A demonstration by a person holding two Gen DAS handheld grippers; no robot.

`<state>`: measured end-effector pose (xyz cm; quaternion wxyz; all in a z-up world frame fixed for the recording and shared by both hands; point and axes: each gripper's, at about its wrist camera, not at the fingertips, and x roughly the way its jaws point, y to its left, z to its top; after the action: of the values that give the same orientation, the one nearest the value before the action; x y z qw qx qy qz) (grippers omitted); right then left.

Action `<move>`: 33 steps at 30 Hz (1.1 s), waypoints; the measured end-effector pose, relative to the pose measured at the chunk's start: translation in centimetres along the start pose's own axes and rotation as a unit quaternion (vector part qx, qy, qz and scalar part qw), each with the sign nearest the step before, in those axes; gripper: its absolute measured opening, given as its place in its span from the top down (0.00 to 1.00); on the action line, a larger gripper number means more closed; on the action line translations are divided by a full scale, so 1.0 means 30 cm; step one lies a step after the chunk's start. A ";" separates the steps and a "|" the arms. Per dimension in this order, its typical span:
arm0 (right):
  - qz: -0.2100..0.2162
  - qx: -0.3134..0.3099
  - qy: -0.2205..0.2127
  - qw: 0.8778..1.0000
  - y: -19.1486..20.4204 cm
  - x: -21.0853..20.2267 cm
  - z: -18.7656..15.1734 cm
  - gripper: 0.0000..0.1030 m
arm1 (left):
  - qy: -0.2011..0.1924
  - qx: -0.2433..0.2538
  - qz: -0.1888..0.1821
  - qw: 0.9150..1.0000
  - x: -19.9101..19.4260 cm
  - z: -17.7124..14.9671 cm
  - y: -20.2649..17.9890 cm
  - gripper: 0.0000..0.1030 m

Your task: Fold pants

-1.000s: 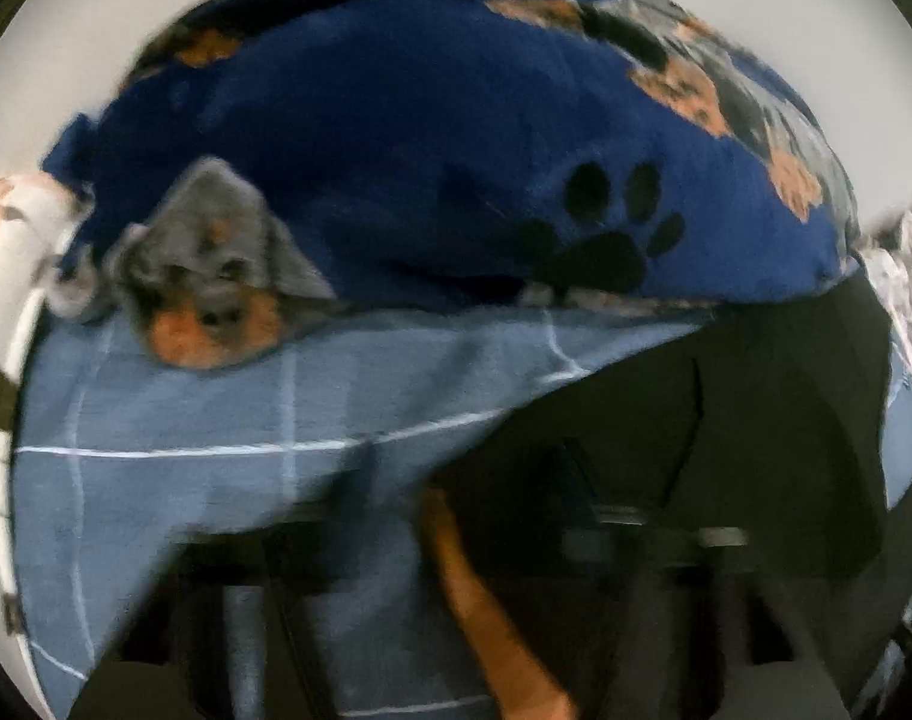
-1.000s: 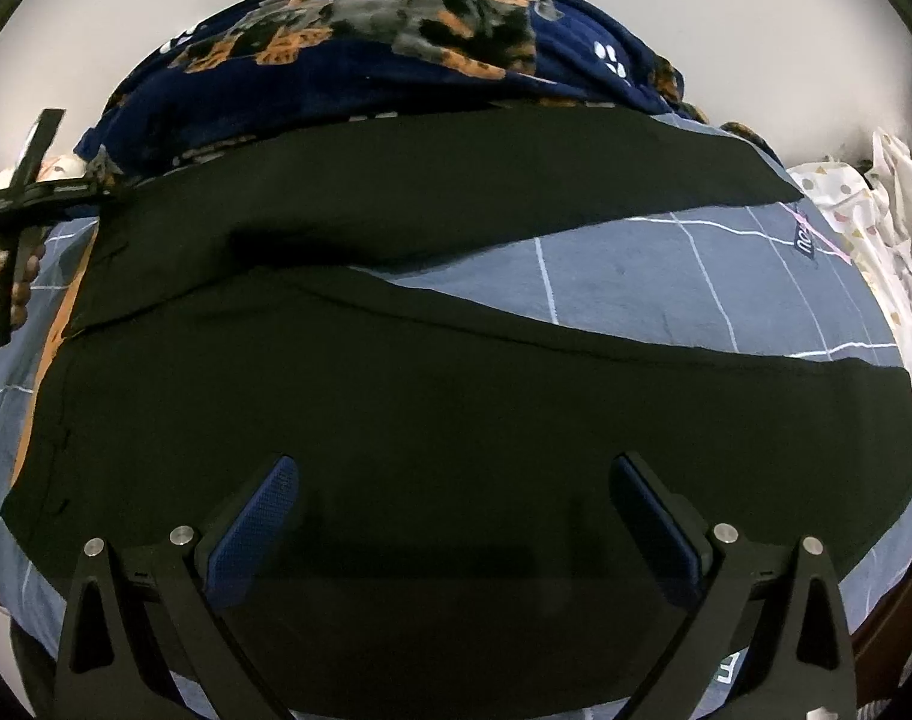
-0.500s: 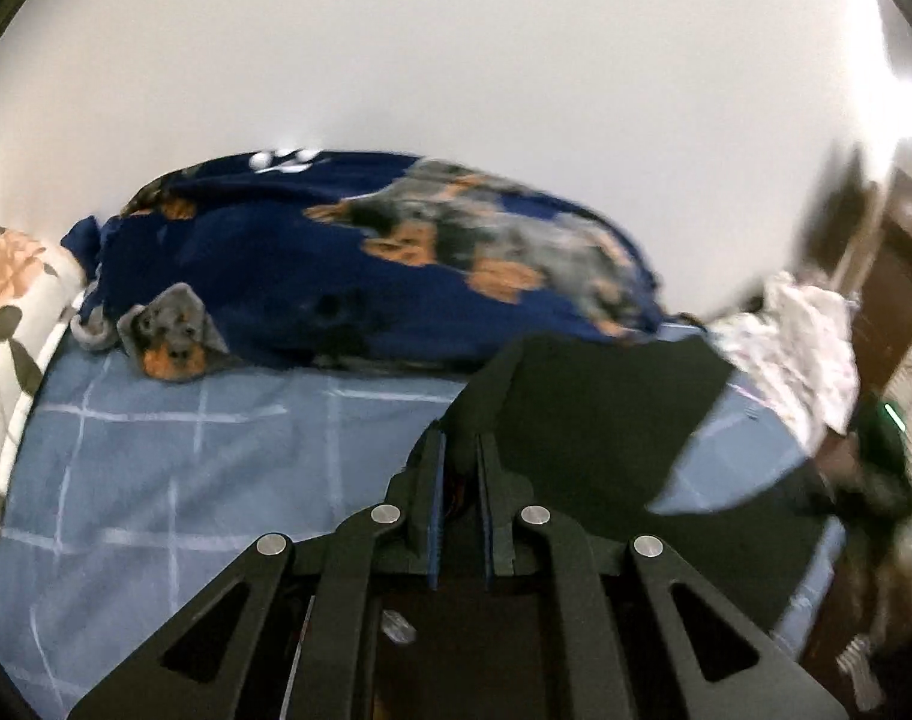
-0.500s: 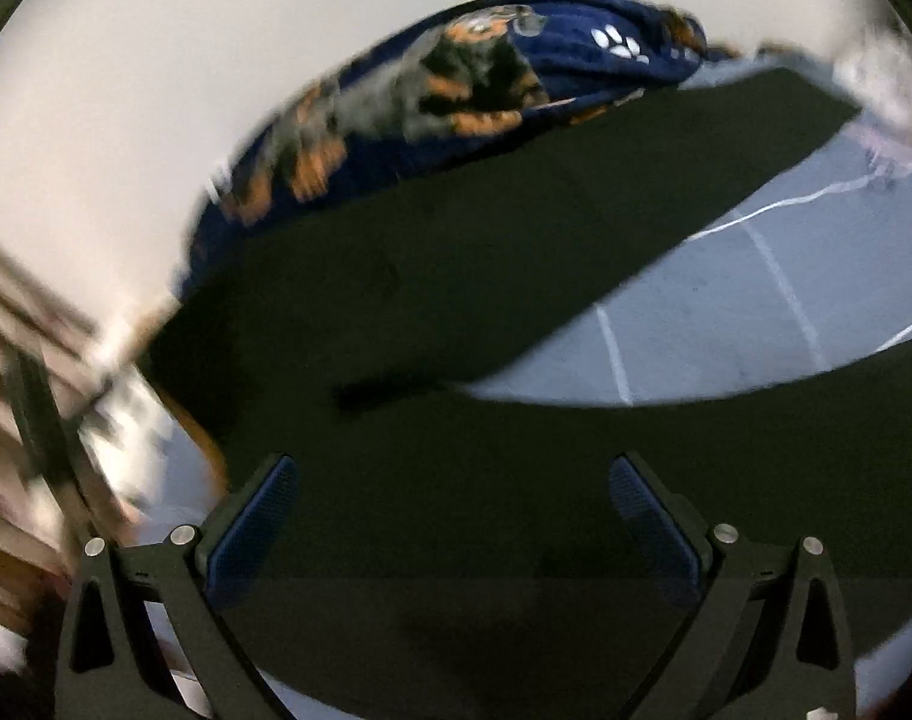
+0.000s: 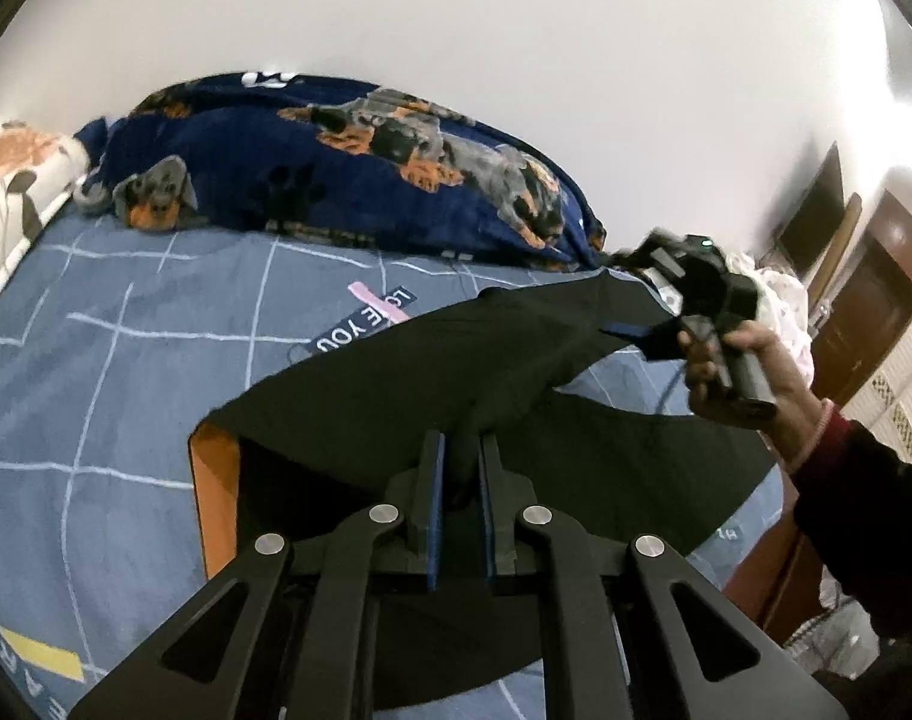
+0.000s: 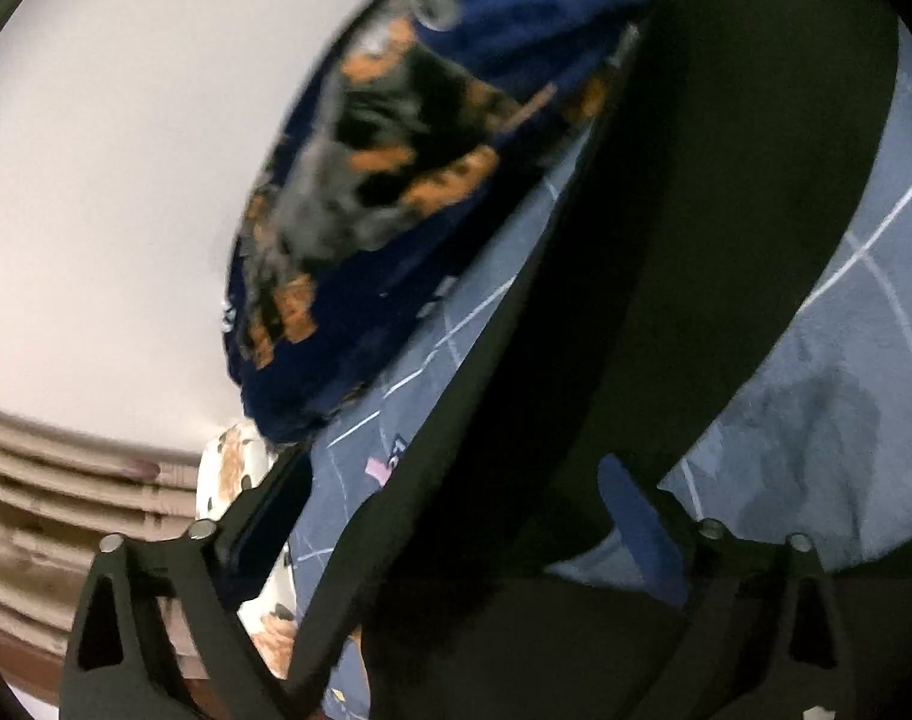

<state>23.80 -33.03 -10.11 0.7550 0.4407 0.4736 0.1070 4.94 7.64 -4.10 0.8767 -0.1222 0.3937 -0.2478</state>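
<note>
L gripper (image 5: pixel 459 450) is pinching black pants (image 5: pixel 456 372) between narrow fingers; R gripper (image 6: pixel 456 498) jaws closing, half-wide, pants between, not gripping.

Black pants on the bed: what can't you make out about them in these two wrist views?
Left wrist view: the black pants have their near edge hidden beneath the left gripper pinching them.
Right wrist view: motion blur. The right gripper has just been closing its jaws with cloth between them; whether the pads press is unclear.
</note>
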 end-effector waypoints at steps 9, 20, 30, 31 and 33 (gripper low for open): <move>0.014 -0.034 -0.008 0.999 -0.004 -0.044 -0.105 0.93 | 0.027 0.002 0.027 0.999 -0.009 -0.021 0.038 0.90; -0.005 -0.033 -0.007 0.999 -0.155 -0.303 -0.625 0.94 | 0.106 0.003 0.071 0.992 -0.046 -0.202 0.100 0.88; -0.023 0.022 0.026 0.999 -0.331 -0.266 -0.777 0.94 | 0.120 0.017 0.100 0.988 -0.057 -0.278 0.113 0.86; -0.023 0.017 0.024 0.999 -0.325 -0.272 -0.780 0.94 | 0.121 0.017 0.101 0.987 -0.058 -0.279 0.114 0.86; -0.021 0.017 0.023 0.999 -0.316 -0.279 -0.779 0.94 | 0.126 0.011 0.105 0.986 -0.052 -0.287 0.123 0.86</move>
<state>-1.97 -30.27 -15.98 0.7383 0.4413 0.5015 0.0928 -1.16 11.45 -10.31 0.8425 -0.0383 0.5090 -0.1721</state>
